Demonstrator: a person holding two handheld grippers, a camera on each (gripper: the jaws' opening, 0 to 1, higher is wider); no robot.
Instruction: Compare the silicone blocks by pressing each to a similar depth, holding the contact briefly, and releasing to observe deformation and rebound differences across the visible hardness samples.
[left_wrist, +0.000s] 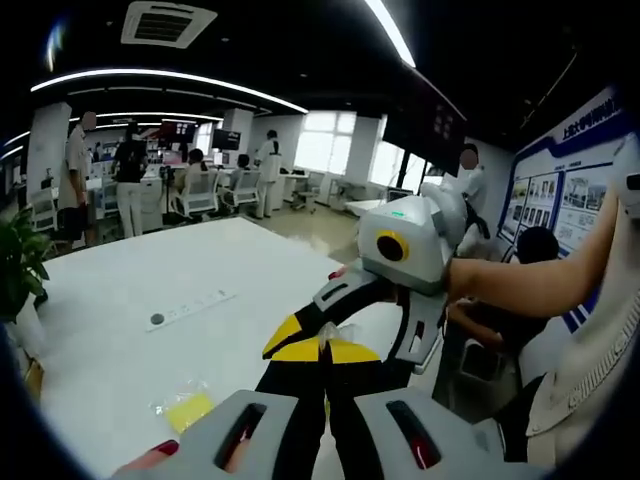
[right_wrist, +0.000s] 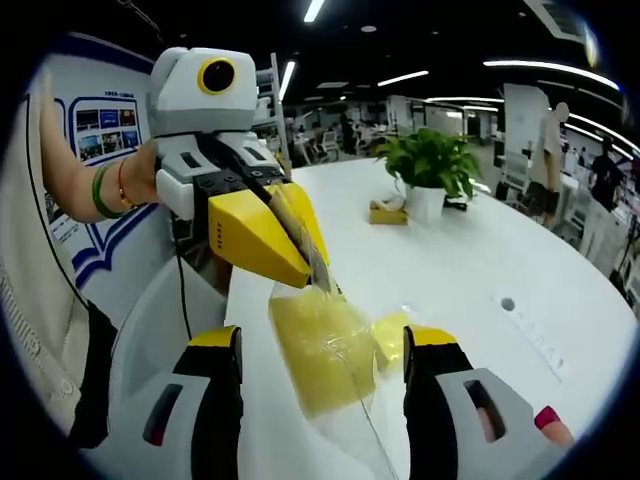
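My left gripper (right_wrist: 308, 272) reaches in from the upper left of the right gripper view. Its yellow jaws are shut on the top edge of a clear plastic bag (right_wrist: 335, 330). A translucent yellow silicone block (right_wrist: 312, 370) hangs inside the bag just above the white table (right_wrist: 450, 260). A second small yellow block (right_wrist: 390, 335) lies behind it. My right gripper (right_wrist: 322, 340) stands open, one jaw on each side of the bag and apart from it. In the left gripper view my left gripper (left_wrist: 322, 350) shows its tips pressed together. Another bagged yellow block (left_wrist: 188, 410) lies on the table.
A potted plant (right_wrist: 430, 160) and a tissue box (right_wrist: 388, 212) stand at the table's far end. A flat power strip (left_wrist: 190, 308) lies on the table top. A seated person (left_wrist: 535, 250) is beyond the table edge, and several people stand at desks behind.
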